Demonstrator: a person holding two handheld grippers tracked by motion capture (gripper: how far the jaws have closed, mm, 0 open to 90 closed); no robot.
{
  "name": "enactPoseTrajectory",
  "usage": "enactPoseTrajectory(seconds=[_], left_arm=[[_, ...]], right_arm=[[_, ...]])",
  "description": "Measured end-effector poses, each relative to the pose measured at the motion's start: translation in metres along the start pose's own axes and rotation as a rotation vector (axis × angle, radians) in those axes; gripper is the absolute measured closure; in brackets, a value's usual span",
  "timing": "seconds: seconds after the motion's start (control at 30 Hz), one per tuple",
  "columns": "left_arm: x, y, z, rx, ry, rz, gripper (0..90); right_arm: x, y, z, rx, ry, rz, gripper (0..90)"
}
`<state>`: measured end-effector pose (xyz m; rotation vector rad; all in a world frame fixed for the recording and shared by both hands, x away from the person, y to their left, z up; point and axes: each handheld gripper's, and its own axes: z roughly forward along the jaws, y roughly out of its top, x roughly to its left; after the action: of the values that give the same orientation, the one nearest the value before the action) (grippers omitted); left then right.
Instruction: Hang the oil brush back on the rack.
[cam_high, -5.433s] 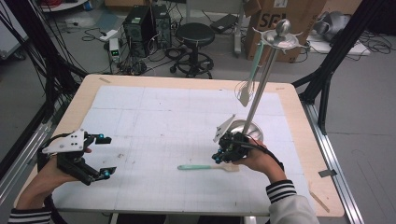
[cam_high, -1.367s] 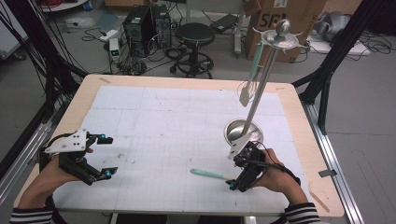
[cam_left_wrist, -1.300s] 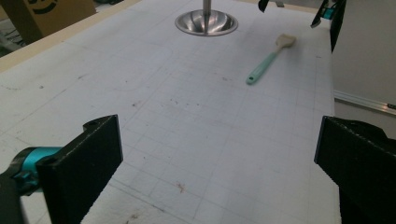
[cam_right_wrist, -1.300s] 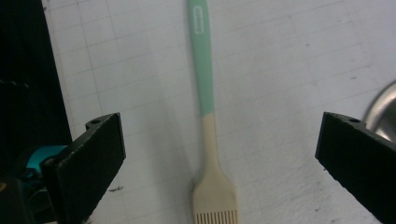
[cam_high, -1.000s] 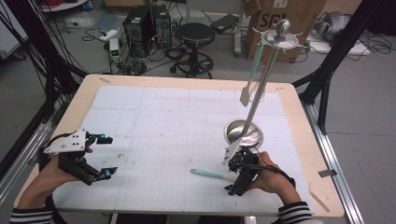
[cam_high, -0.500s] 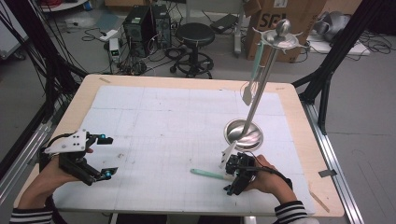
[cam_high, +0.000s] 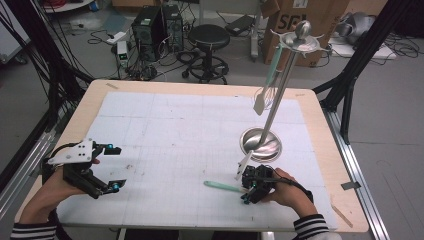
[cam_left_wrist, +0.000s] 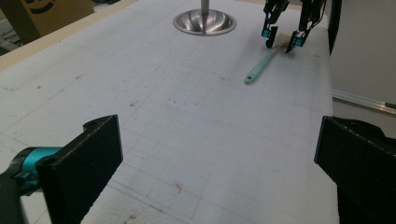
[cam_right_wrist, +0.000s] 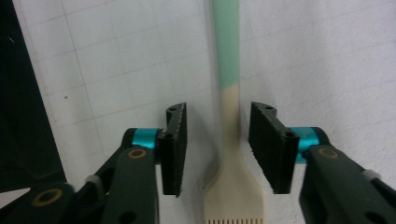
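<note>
I am closing my right claw around the neck of the brush, which is lying flat on the tabletop near its front right, just in front of the stand. The jaws have just been narrowing from wide open, yet a gap is showing on both sides of the cream neck, so nothing is gripped yet. My left claw is resting wide open and empty at the near left. I judge the pickup is about to happen.
</note>
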<state>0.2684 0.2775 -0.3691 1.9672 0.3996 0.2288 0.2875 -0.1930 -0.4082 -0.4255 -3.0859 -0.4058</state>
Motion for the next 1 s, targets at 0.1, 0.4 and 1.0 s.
enactPoseTrajectory(seconds=[0.1,0.4,1.0], left_arm=[[0.000,0.000,0.000,0.001,-0.001,0.000,1.6],[0.000,0.000,-0.001,-0.001,-0.001,0.000,1.6],[0.000,-0.001,-0.002,-0.006,0.004,-0.007,1.6]], right_arm=[[-0.001,0.000,-0.001,0.008,0.023,0.010,65.8],[-0.003,0.006,0.000,0.054,0.010,-0.006,72.5],[0.001,0.015,0.001,0.114,-0.026,-0.032,81.9]])
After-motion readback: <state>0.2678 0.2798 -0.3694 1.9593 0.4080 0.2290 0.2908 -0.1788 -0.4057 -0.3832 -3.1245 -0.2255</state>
